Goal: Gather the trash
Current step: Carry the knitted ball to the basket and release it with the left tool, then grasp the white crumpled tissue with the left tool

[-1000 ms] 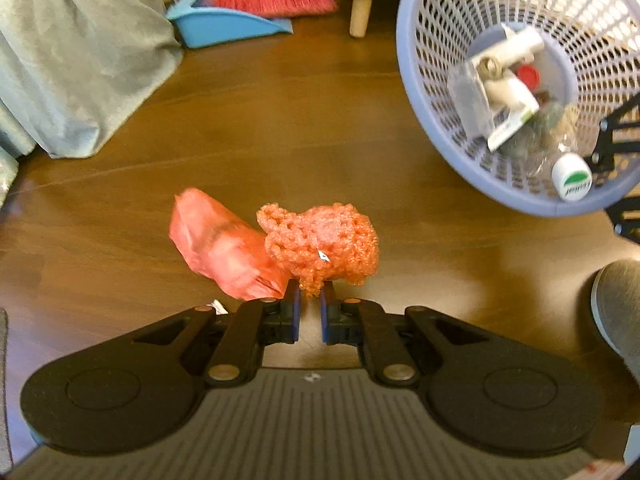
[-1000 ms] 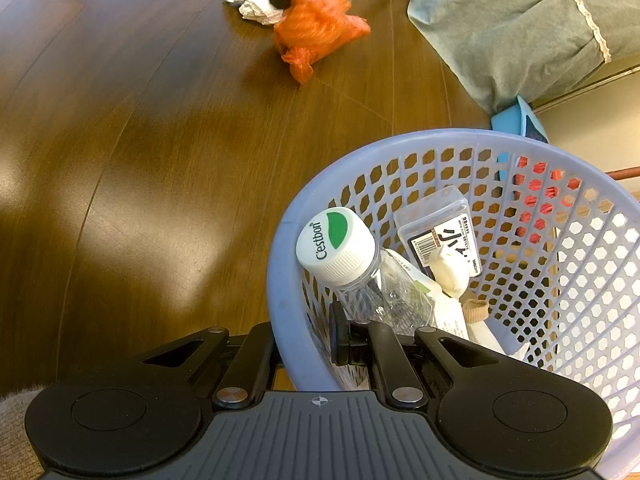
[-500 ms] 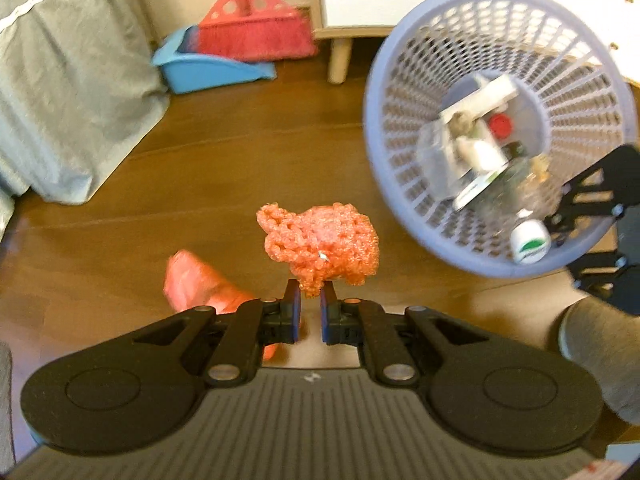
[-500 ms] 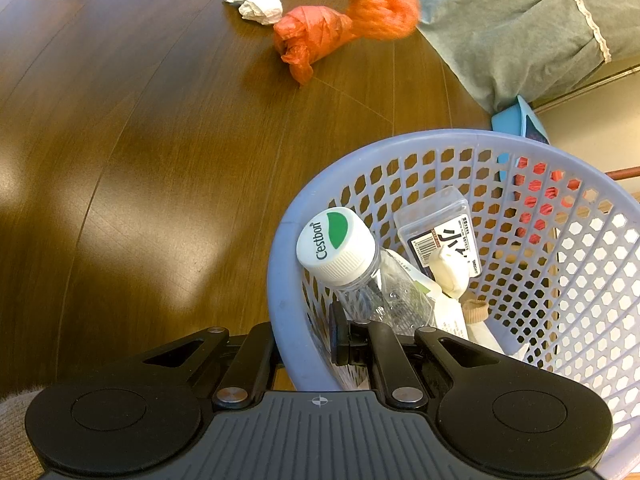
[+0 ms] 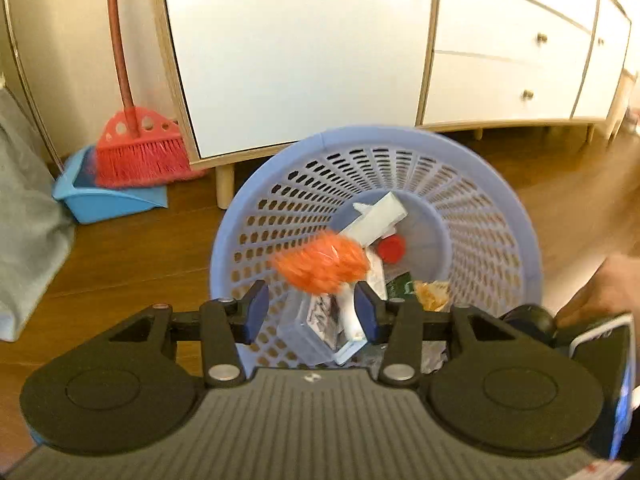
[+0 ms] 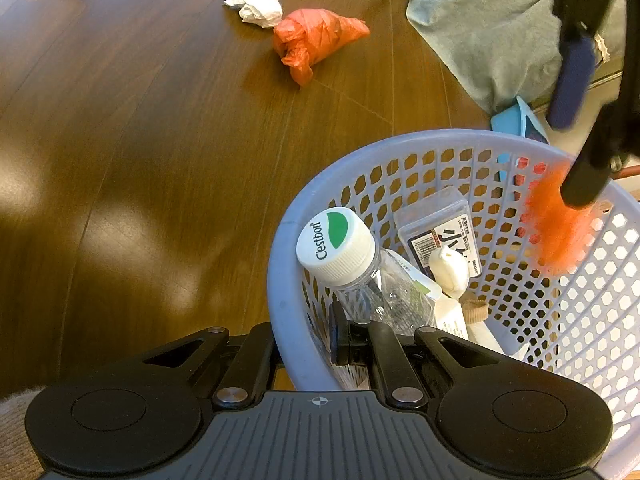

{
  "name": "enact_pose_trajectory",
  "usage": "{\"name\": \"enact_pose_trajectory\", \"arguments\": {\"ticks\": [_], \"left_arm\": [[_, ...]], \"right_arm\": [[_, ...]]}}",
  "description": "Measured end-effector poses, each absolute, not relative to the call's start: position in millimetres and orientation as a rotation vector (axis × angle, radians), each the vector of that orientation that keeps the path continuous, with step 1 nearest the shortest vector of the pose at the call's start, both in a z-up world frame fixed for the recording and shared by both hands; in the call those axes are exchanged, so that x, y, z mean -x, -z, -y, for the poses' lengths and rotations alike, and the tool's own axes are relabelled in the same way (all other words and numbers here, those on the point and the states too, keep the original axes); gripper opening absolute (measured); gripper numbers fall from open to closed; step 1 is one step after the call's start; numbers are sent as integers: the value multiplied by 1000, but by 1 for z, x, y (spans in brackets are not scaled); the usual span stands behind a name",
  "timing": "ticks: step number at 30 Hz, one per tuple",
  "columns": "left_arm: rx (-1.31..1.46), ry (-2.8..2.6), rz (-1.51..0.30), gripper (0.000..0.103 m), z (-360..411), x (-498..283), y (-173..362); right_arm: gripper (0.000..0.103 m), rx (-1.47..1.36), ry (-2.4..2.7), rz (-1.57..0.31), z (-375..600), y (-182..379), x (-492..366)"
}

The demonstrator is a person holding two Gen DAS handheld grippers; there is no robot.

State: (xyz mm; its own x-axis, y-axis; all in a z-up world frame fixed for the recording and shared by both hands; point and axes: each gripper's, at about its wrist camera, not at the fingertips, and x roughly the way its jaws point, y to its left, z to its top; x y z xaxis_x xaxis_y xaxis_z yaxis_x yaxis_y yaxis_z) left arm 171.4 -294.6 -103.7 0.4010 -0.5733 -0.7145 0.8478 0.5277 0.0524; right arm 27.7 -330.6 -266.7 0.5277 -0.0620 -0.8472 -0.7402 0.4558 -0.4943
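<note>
Your left tool (image 5: 310,308) stands partly spread, its blue pads clear of everything; its jaws have just been opening, and nothing is pressed between them. Just beyond the pads, in the centre of the left wrist frame, the orange mesh foam wad (image 5: 320,266) is blurred in mid-air inside the mouth of the lavender perforated plastic basket (image 5: 256,216). Its long axis runs roughly left to right across the frame, tilted a little upward to the right. In the right wrist frame the same wad (image 6: 556,232) shows at right of centre, against the far inner wall of the basket, partly behind a dark finger (image 6: 588,176) of the left tool.

Your right tool (image 6: 304,344) is clamped narrow on the basket's near rim (image 6: 280,280), one finger outside the wall and one inside, at the lower middle of its frame.

A second ago the wad was pinched in the left tool above the wooden floor (image 6: 140,140), beside the crumpled orange plastic bag (image 6: 316,40); now it is free of the pads and over the basket, whose mouth fills the middle of the left frame. The bag lies on the floor in the upper middle, just beside a crumpled white paper ball (image 6: 256,4).
</note>
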Motion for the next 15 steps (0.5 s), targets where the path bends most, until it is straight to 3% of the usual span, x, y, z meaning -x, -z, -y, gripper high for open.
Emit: {"name": "enact_pose_trajectory", "arguments": {"ticks": [7, 15], "left_arm": [[-500, 792, -794, 42, 237, -179, 131], [-471, 508, -938, 42, 111, -180, 164]], "right_arm": [[4, 1021, -503, -939, 331, 267, -28], [4, 1025, -500, -941, 329, 270, -31]]}}
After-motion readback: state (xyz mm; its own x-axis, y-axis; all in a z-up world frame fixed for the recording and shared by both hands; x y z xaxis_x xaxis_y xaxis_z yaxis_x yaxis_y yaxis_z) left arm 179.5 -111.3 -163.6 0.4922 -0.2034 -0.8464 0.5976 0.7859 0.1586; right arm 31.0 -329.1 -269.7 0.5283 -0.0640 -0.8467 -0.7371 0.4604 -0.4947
